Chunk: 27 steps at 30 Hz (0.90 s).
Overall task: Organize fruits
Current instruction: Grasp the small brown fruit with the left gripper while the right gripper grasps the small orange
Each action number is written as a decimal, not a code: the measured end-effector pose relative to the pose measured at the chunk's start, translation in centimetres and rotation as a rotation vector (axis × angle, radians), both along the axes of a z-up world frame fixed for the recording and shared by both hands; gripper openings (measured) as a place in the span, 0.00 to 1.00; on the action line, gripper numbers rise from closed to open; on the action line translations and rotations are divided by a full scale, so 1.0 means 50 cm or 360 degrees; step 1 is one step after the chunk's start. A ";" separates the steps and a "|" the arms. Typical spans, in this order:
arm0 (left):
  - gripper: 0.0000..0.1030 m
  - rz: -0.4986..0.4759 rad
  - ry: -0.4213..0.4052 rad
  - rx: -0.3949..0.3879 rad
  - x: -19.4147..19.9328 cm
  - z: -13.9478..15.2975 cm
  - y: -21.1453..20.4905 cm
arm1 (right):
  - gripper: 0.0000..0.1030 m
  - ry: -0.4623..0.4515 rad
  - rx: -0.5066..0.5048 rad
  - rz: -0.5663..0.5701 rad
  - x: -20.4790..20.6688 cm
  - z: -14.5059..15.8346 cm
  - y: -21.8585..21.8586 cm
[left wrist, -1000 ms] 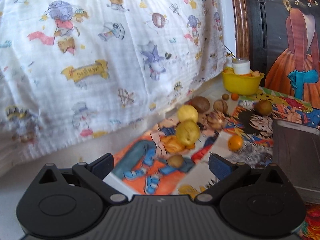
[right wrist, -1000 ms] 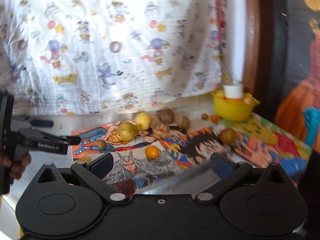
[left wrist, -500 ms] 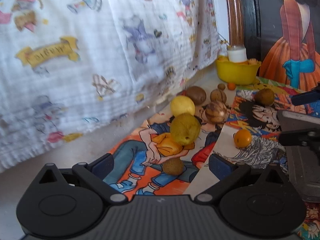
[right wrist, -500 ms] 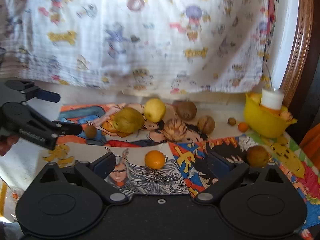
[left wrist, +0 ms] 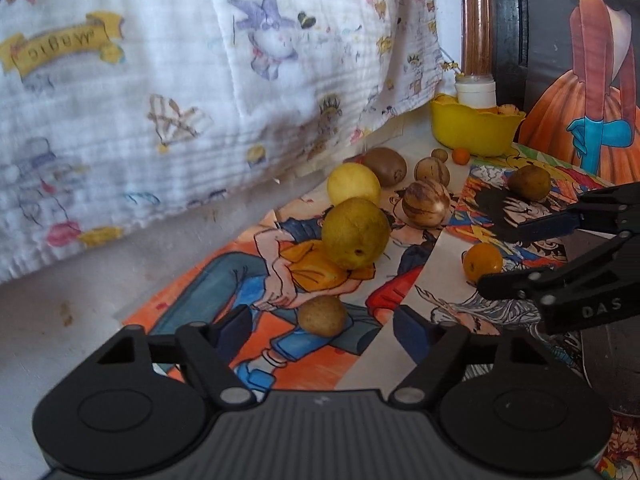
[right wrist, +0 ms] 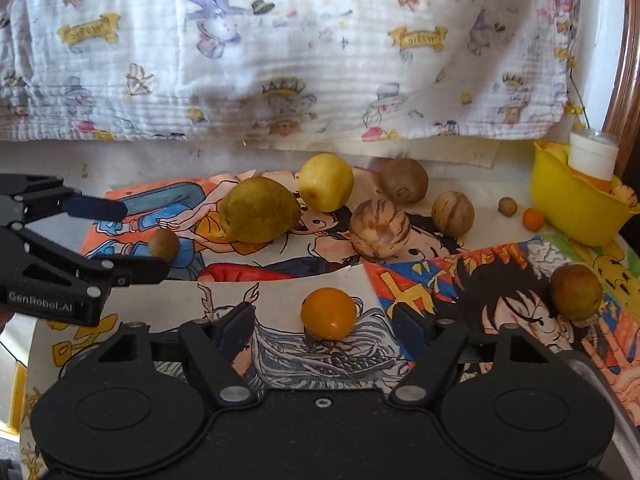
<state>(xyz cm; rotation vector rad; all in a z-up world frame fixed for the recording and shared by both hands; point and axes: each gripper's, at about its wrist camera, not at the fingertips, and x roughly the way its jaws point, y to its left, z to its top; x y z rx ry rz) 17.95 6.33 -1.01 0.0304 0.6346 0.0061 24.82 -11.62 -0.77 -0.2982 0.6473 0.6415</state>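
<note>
Several fruits lie on cartoon-printed paper. A small brown fruit (left wrist: 322, 315) sits between the fingers of my left gripper (left wrist: 324, 334). Its jaws are closing, and a gap still shows on both sides of the fruit. An orange fruit (right wrist: 329, 313) lies between the fingers of my right gripper (right wrist: 324, 330), whose jaws are also closing without touching it. Each gripper shows in the other's view: the right gripper (left wrist: 516, 254) around the orange fruit (left wrist: 482, 262), the left gripper (right wrist: 124, 240) around the brown fruit (right wrist: 164, 244).
Behind lie a green-yellow fruit (right wrist: 258, 210), a lemon (right wrist: 326, 182), a kiwi (right wrist: 403, 181) and two striped fruits (right wrist: 379, 229). A yellow bowl (right wrist: 572, 204) with a white pot stands at the back right. A patterned cloth hangs behind. A metal tray edge (left wrist: 608, 360) lies right.
Both grippers have moved forward and down towards the fruits, and their jaws have narrowed. The right gripper has come into the left wrist view, around the orange fruit.
</note>
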 end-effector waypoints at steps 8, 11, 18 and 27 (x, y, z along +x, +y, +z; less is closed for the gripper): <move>0.58 0.0041 0.0069 -0.0078 0.014 -0.014 0.001 | 0.59 0.0079 0.0018 -0.0023 0.020 -0.021 0.018; 0.50 0.0054 0.0063 -0.0086 0.017 -0.015 -0.001 | 0.55 0.0093 0.0025 -0.0035 0.025 -0.027 0.020; 0.38 0.0079 0.0076 -0.0116 0.030 -0.014 -0.009 | 0.49 0.0106 0.0049 -0.0064 0.034 -0.032 0.019; 0.30 0.0122 0.0082 -0.0091 0.039 -0.016 -0.017 | 0.36 0.0102 0.0073 -0.0105 0.040 -0.035 0.016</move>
